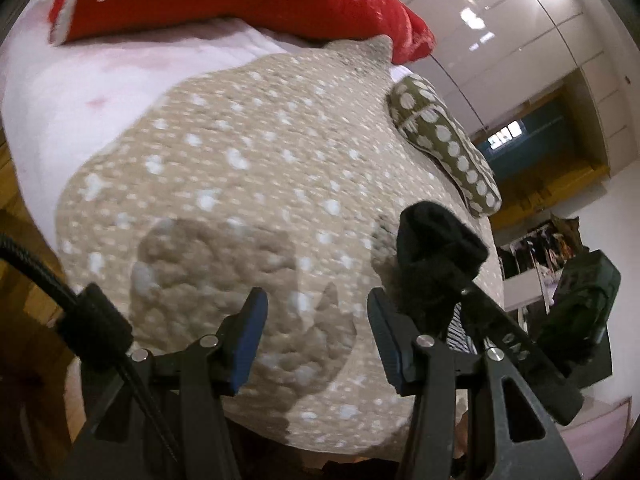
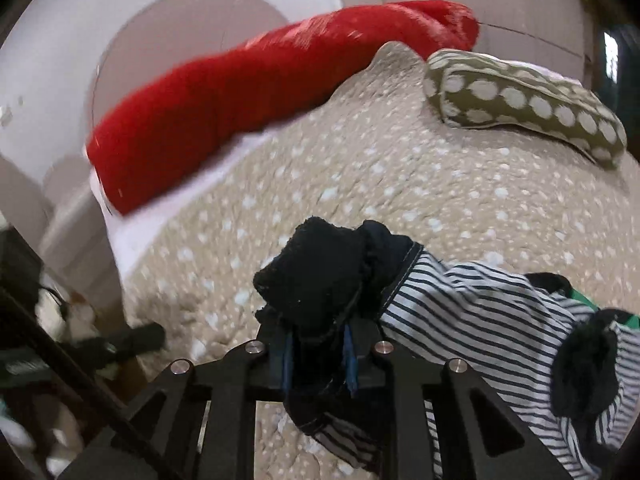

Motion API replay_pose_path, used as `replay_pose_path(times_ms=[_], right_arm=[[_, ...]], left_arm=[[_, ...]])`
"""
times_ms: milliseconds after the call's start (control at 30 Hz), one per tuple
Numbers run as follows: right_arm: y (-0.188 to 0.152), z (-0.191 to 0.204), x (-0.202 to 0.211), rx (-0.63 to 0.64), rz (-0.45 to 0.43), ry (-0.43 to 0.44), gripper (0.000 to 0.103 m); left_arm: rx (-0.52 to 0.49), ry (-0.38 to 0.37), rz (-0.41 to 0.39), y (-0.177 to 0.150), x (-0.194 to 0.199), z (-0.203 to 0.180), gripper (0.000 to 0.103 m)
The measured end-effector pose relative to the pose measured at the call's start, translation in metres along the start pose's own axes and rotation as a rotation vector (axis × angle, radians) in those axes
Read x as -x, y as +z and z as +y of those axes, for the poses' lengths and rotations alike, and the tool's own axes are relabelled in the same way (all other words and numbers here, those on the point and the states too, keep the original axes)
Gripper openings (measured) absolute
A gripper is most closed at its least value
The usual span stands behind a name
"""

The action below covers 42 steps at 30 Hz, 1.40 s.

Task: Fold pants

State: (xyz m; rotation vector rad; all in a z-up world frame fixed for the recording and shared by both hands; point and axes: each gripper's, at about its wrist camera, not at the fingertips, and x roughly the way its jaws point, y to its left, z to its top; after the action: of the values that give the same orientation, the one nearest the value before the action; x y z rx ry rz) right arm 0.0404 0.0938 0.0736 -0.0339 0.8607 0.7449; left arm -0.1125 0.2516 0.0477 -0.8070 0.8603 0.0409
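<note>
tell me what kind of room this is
Most likely a bedroom: a bed under a beige spotted quilt, with a red pillow and a polka-dot cushion, and tall glossy wardrobe doors beside it.

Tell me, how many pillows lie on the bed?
2. The red pillow lies along the far edge of the bed; the dotted pillow lies at its far right corner. Others may be hidden outside the views.
</note>
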Motion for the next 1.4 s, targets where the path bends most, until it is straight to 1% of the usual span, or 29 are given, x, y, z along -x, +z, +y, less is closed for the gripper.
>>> replay_pose_path(times_ms=[67, 133, 200, 267, 300, 333, 367, 433, 533, 600, 667, 700, 833, 967, 1000, 1067, 1100, 1167, 1200, 1233, 1300, 1367, 1400], right_arm=[[0.001, -0.008, 0.013, -0.029, -0.026, 0.014, 0.02], [-0.001, -0.017, 0.025, -0.056, -0.051, 0.027, 0.02], [-0.005, -0.025, 0.036, -0.079, -0.07, 0.029, 0.02], [-0.01, -0.034, 0.043, -0.096, -0.081, 0.024, 0.019], [-0.012, -0.037, 0.045, -0.105, -0.084, 0.023, 0.019], [-0.015, -0.041, 0.046, -0.117, -0.087, 0.023, 0.019], [-0.017, -0.044, 0.048, -0.125, -0.09, 0.025, 0.018], [-0.02, -0.047, 0.05, -0.138, -0.098, 0.031, 0.018], [-0.022, -0.051, 0.055, -0.15, -0.115, 0.041, 0.018], [-0.023, -0.056, 0.06, -0.164, -0.129, 0.046, 0.018], [-0.026, -0.064, 0.066, -0.187, -0.144, 0.048, 0.018], [-0.027, -0.069, 0.069, -0.2, -0.15, 0.048, 0.018], [-0.035, -0.095, 0.094, -0.27, -0.209, 0.047, 0.018], [-0.05, -0.128, 0.126, -0.338, -0.273, 0.008, 0.018], [-0.056, -0.138, 0.134, -0.36, -0.285, -0.008, 0.018], [-0.067, -0.157, 0.141, -0.394, -0.281, -0.029, 0.018], [-0.073, -0.166, 0.141, -0.409, -0.269, -0.047, 0.023], [-0.088, -0.189, 0.146, -0.469, -0.251, -0.134, 0.04], [-0.096, -0.198, 0.152, -0.506, -0.262, -0.174, 0.051], [-0.103, -0.208, 0.161, -0.546, -0.285, -0.205, 0.051], [-0.107, -0.218, 0.174, -0.578, -0.32, -0.213, 0.051], [-0.104, -0.22, 0.191, -0.586, -0.379, -0.215, 0.045], [-0.1, -0.219, 0.195, -0.579, -0.399, -0.201, 0.041]], left_arm=[[-0.016, -0.022, 0.019, -0.001, -0.008, -0.012, 0.051], [-0.01, -0.057, 0.037, -0.001, -0.016, -0.022, 0.052], [0.008, -0.116, 0.06, 0.004, -0.027, -0.034, 0.055], [0.021, -0.186, 0.078, 0.013, -0.037, -0.049, 0.061], [0.017, -0.218, 0.082, 0.018, -0.041, -0.058, 0.063], [0.004, -0.248, 0.085, 0.026, -0.047, -0.071, 0.067], [-0.003, -0.259, 0.086, 0.03, -0.051, -0.078, 0.07], [-0.019, -0.282, 0.099, 0.039, -0.063, -0.093, 0.072], [-0.034, -0.292, 0.167, 0.044, -0.086, -0.112, 0.072], [-0.075, -0.306, 0.213, 0.038, -0.098, -0.13, 0.07], [-0.103, -0.334, 0.245, 0.034, -0.103, -0.147, 0.05], [-0.114, -0.346, 0.257, 0.032, -0.105, -0.156, 0.047], [-0.173, -0.362, 0.278, 0.02, -0.114, -0.199, 0.046], [-0.212, -0.38, 0.311, 0.004, -0.122, -0.23, 0.046], [-0.22, -0.385, 0.315, 0.0, -0.123, -0.235, 0.046], [-0.225, -0.391, 0.314, -0.005, -0.124, -0.239, 0.049], [-0.222, -0.388, 0.309, -0.006, -0.123, -0.238, 0.05], [-0.212, -0.363, 0.294, -0.008, -0.121, -0.232, 0.052], [-0.211, -0.349, 0.289, -0.01, -0.12, -0.23, 0.052], [-0.212, -0.327, 0.285, -0.012, -0.119, -0.227, 0.052], [-0.215, -0.297, 0.284, -0.016, -0.117, -0.222, 0.053], [-0.221, -0.284, 0.291, -0.024, -0.118, -0.219, 0.053], [-0.228, -0.28, 0.297, -0.027, -0.12, -0.218, 0.053]])
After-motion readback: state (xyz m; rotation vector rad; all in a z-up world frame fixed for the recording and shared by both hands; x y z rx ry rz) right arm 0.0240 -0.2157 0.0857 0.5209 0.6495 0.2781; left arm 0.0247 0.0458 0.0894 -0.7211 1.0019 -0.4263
